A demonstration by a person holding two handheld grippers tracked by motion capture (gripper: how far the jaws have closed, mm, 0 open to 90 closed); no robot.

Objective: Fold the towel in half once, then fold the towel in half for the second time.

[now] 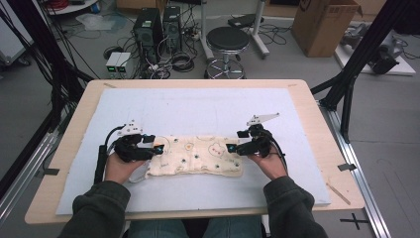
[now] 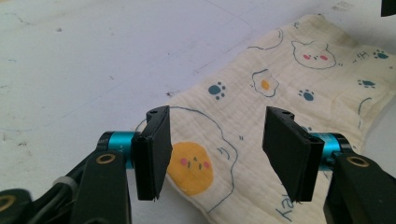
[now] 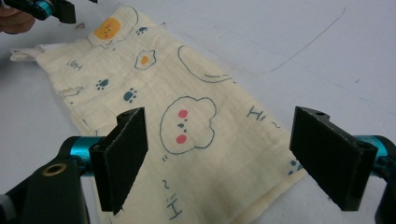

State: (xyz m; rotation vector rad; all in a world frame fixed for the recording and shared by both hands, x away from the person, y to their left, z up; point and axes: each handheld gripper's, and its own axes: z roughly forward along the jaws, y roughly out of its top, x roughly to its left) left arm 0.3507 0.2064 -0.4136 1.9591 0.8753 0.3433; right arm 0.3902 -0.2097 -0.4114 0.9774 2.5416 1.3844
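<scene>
A cream cloth (image 1: 195,156) printed with cartoon animals, eggs and paw marks lies folded flat on the white mat (image 1: 198,109). My left gripper (image 1: 158,148) hovers at the cloth's left end, jaws apart over the print (image 2: 191,168), with nothing pinched between them. My right gripper (image 1: 231,148) sits at the cloth's right end. Its jaws stand wide above the cloth (image 3: 187,121) and grip nothing. Both grippers (image 2: 215,154) (image 3: 233,158) point inward toward each other along the cloth.
The mat covers most of a wooden table (image 1: 317,124). A thin wooden stick (image 1: 338,193) lies at the table's right front corner. Beyond the table stand a black stool (image 1: 227,42), computer towers (image 1: 148,27) and a cardboard box (image 1: 324,25).
</scene>
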